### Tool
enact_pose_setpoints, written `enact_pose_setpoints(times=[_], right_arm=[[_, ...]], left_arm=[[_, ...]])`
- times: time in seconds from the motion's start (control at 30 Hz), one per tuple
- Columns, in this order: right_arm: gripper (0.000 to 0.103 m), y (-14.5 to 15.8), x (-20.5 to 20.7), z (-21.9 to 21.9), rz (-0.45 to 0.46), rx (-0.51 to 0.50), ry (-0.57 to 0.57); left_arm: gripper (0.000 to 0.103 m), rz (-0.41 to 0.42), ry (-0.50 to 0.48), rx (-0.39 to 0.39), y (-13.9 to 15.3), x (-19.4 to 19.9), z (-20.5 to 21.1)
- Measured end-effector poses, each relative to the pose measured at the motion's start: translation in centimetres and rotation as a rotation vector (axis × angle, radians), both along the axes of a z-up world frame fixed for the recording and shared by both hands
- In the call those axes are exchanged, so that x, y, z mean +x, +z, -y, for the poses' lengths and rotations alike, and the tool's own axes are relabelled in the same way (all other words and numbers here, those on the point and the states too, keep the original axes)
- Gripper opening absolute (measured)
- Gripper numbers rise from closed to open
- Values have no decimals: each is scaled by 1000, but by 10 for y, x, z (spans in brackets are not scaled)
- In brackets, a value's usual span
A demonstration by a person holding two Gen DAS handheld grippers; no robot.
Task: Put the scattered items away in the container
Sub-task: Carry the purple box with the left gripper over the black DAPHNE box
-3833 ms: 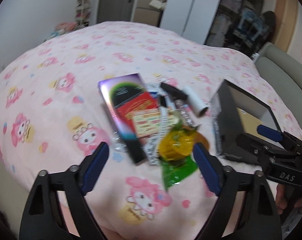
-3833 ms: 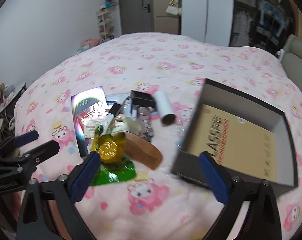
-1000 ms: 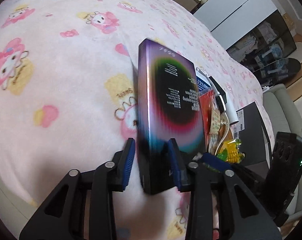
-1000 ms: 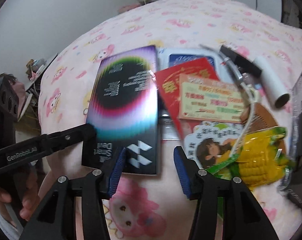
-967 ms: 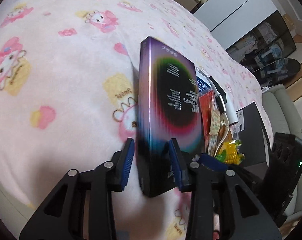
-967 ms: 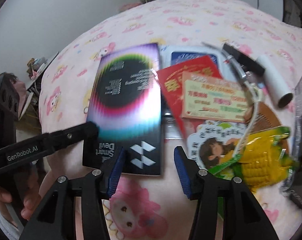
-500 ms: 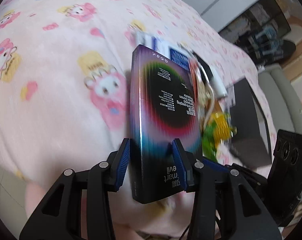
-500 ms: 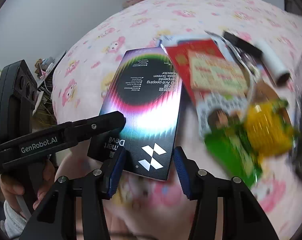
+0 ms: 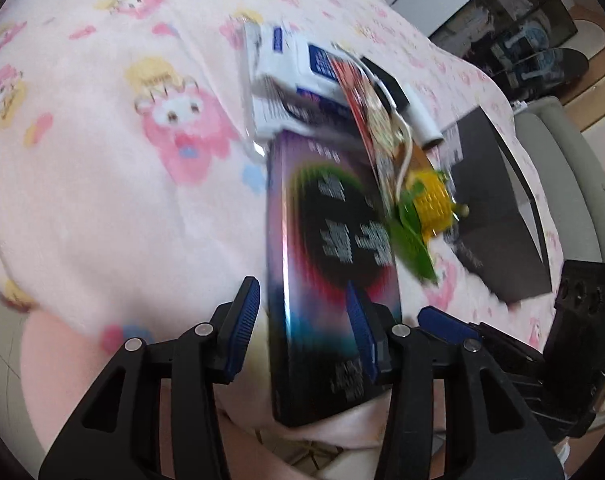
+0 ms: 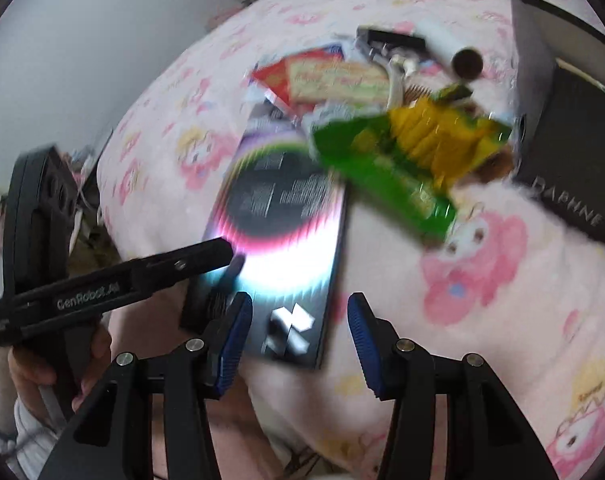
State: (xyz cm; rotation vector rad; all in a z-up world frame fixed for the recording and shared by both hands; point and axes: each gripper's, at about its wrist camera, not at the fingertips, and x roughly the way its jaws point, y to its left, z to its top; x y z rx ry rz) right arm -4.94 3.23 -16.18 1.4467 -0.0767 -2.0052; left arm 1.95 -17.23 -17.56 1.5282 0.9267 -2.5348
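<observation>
Iridescent purple-black card: I am gripping the flat box edge-on in the left gripper, lifted near the bed's edge, while the right gripper is hanging unclenched around its near end without touching. I am judging it light, stiff and glossy, so slippery; pinching the short end looks safest. The plush pink blanket is bearing the remaining clutter beside the black container; frames are motion-blurred.

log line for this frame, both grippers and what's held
left gripper: shut on screen protector box | right gripper: open, astride box end | black container: open, box not in yet
</observation>
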Motion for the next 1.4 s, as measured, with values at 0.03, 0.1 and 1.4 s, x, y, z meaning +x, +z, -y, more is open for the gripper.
enact_pose_setpoints(times=[0.03,0.1,1.4], right_arm=[[46,-3,-7,4,3,-4,4],[46,-13,-18,15,8,36,19],[42,2,37,-196,28,-56,-280]], left_arm=[[49,12,0,-6,-2,-5,0],[51,39,1,-17,-6,-16,1],[54,42,-435,1,4,-27,-194]])
